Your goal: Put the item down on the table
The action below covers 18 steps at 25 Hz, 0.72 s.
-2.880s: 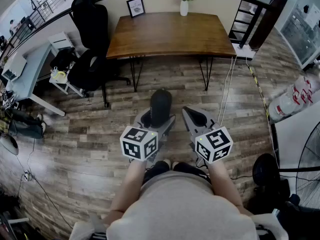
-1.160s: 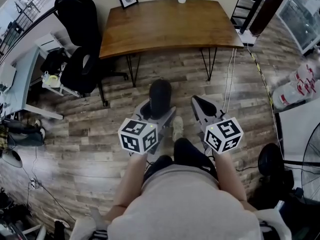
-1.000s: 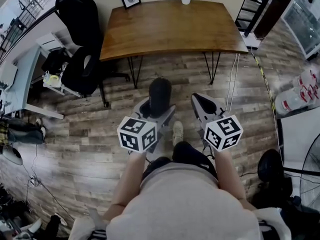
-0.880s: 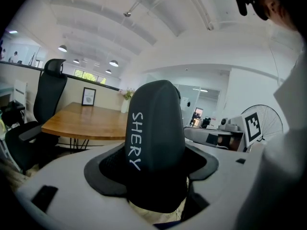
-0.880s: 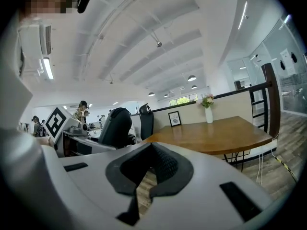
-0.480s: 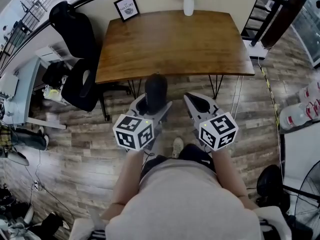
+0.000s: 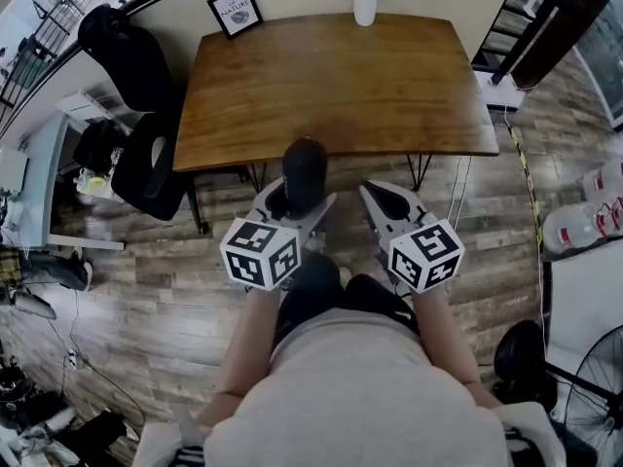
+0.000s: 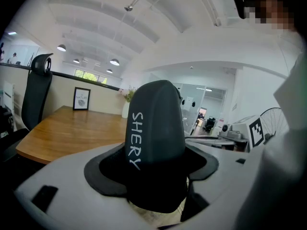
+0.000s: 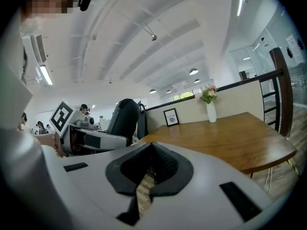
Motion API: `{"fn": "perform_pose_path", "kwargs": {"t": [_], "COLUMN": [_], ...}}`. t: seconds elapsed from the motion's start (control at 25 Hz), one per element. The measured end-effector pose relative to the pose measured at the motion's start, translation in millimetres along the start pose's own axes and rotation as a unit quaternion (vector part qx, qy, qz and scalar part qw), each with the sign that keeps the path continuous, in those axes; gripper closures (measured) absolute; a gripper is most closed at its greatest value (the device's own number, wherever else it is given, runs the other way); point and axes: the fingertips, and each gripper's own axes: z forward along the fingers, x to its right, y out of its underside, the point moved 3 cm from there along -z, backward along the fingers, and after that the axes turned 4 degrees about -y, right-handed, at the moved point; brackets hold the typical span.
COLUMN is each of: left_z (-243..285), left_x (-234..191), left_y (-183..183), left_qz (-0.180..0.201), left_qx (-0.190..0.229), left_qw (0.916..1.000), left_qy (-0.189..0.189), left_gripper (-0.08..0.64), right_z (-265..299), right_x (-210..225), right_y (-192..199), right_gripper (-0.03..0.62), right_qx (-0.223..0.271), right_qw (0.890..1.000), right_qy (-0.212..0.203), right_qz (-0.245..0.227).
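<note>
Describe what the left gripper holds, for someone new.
Find the brown wooden table; before its near edge the left gripper holds a dark grey, round-topped cylinder. Only it bears white hand-lettered "SHERY"; the right gripper beside it is empty.

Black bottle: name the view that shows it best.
Left gripper view: the bottle fills the centre, gripped by the left tool, lettering legible. Head view shows it foreshortened from above; right gripper view shows it small, off-centre.
</note>
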Motion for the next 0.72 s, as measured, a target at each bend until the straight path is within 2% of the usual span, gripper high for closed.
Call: {"fn": "perform_pose_path", "kwargs": {"t": [0.36, 0.72], "left_z": [47, 115], "left_x": [-35, -91], "left_y": [-15, -50], "left_qz": [0.000, -0.002], "left_qx": [-0.018, -0.028], "left_qw": [0.9998, 0.9991], "left_qy": [0.007, 0.031], "left_gripper": [0.215, 0.215], "right_z": [28, 85], "right_x": [43, 105], "right_y": [-6, -36], "right_gripper": [0.581, 0.581], "right_qx": [-0.013, -0.016], "right_qw": [1.000, 0.998], "right_qy": [0.021, 0.063], "right_qz": [0.003, 0.003]}}
